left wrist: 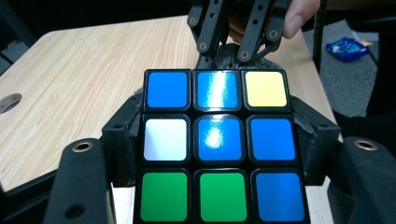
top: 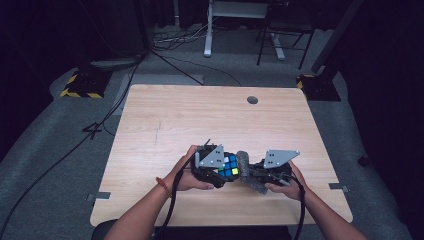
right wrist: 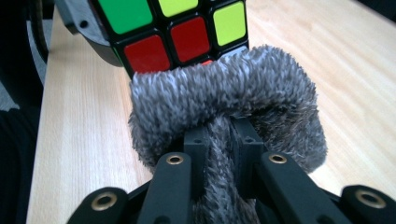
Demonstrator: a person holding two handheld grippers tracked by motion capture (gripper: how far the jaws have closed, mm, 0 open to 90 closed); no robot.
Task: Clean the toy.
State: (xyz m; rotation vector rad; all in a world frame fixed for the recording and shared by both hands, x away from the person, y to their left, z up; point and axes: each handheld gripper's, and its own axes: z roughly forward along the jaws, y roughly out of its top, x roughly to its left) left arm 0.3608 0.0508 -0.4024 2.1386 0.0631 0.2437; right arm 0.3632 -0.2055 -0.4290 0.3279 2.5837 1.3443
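Observation:
A Rubik's cube (top: 228, 166) with black edges is clamped in my left gripper (top: 216, 170) near the table's front middle. In the left gripper view the cube (left wrist: 217, 144) shows a mostly blue face with white, yellow and green stickers, the jaws pressed on its two sides. My right gripper (top: 257, 175) is shut on a grey fluffy cloth (top: 245, 169), pinched between its jaws. In the right gripper view the grey cloth (right wrist: 224, 102) bunches up against the cube (right wrist: 177, 32), touching its red and yellow-green stickers.
The wooden table (top: 165, 125) has a round cable hole (top: 252, 100) at the back. Cables and stand feet lie on the grey floor beyond. A blue packet (left wrist: 348, 48) lies on the floor to the right.

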